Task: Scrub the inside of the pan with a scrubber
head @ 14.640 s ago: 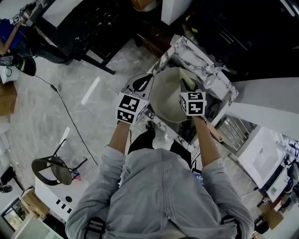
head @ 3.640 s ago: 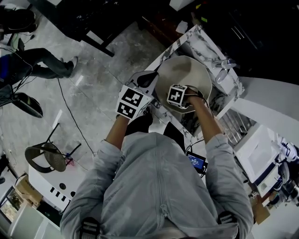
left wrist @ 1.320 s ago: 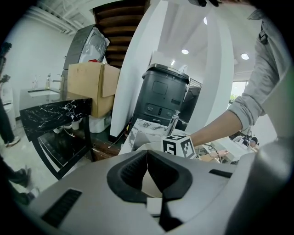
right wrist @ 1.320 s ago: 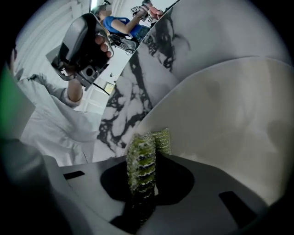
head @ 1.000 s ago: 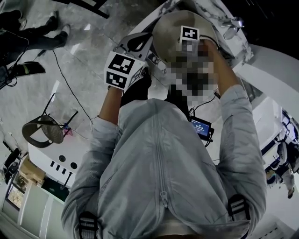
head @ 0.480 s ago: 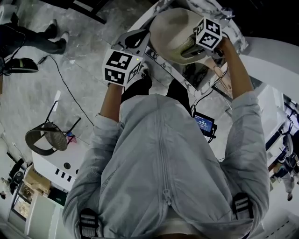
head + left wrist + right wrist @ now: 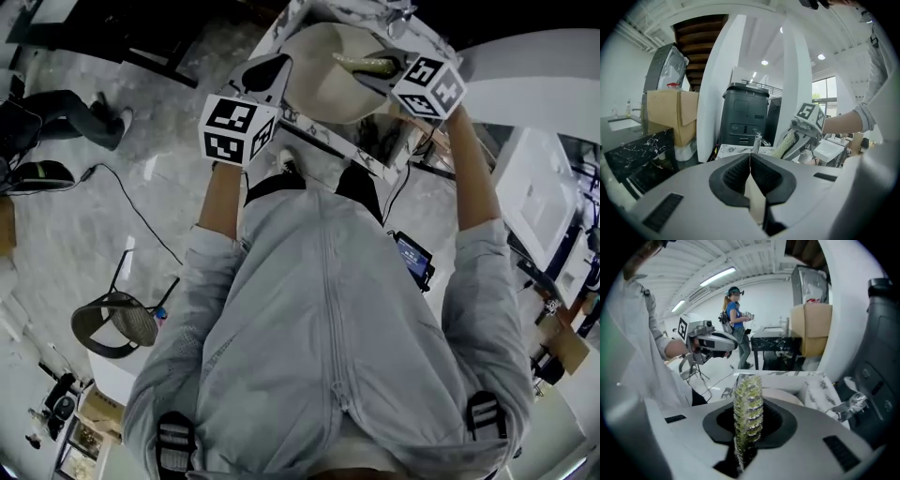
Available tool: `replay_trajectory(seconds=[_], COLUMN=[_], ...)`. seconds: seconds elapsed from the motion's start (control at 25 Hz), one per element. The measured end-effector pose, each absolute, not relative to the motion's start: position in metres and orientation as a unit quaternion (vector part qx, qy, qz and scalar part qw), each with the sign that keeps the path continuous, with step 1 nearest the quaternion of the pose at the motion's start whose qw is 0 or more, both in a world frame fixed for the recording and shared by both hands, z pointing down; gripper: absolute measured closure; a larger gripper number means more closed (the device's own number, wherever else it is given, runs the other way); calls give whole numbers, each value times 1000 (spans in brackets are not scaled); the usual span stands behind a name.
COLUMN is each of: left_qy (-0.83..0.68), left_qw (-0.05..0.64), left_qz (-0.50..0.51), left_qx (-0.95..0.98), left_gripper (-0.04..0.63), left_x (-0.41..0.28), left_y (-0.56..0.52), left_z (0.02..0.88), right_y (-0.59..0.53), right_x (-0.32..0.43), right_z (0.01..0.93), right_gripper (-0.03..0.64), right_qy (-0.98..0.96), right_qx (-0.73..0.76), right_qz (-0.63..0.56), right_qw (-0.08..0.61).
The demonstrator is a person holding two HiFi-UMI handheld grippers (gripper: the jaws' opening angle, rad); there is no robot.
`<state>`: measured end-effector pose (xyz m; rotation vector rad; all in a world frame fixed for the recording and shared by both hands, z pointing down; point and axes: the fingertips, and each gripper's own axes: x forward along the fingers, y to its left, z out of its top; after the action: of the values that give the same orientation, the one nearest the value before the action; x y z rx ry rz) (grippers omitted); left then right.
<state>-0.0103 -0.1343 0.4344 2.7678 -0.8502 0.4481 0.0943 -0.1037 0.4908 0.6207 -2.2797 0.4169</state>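
Left gripper (image 7: pixel 277 70): jaws pressed together on a thin pale edge, which the head view places at the left rim of the pan (image 7: pixel 323 82). It has kept the same grip on that rim through every earlier frame.

Right gripper (image 7: pixel 386 69): jaws pinching the scrubber (image 7: pixel 359 63), a yellow-green bristly strip that sticks out past the pads.

Changes I can see:
- Half a second ago the scrubber lay low against the near right of the pan's inside. Now it sits toward the far right of the bowl, pointing left across it.
- A few seconds back the right gripper was over the middle of the pan. It has since drawn out to the right rim.
- I cannot tell whether the scrubber touches the pan's surface at this moment. From the left gripper view it looks raised above the marble sink (image 7: pixel 323 142) edge.
- The whole pan sits higher in the head view than before, near the top edge.

Pan: in the sink, pale inside facing up.

Background, right gripper view: a person (image 7: pixel 736 319) standing beside a dark table, and a cardboard box (image 7: pixel 811 329).
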Motion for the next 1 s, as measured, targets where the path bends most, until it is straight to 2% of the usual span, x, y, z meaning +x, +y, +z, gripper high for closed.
replay_trajectory(seconds=[0.24, 0.44, 0.72, 1.0], left_qy=[-276, -269, -251, -234], left_qw=[75, 37, -36, -74], left_qz=[146, 130, 117, 89], left_qx=[947, 954, 960, 965], left_gripper=[572, 572, 572, 572], left_x=[9, 32, 65, 89], left_y=[-135, -147, -141, -128], left_z=[410, 380, 334, 290], right_y=[-89, -80, -58, -37], right_x=[124, 165, 214, 233], right_z=[449, 405, 344, 294], right_gripper=[534, 534, 534, 534], right_qy=[-841, -799, -756, -737], right_qx=[415, 535, 625, 661], right_qz=[99, 88, 73, 54], right_qw=[334, 260, 178, 127])
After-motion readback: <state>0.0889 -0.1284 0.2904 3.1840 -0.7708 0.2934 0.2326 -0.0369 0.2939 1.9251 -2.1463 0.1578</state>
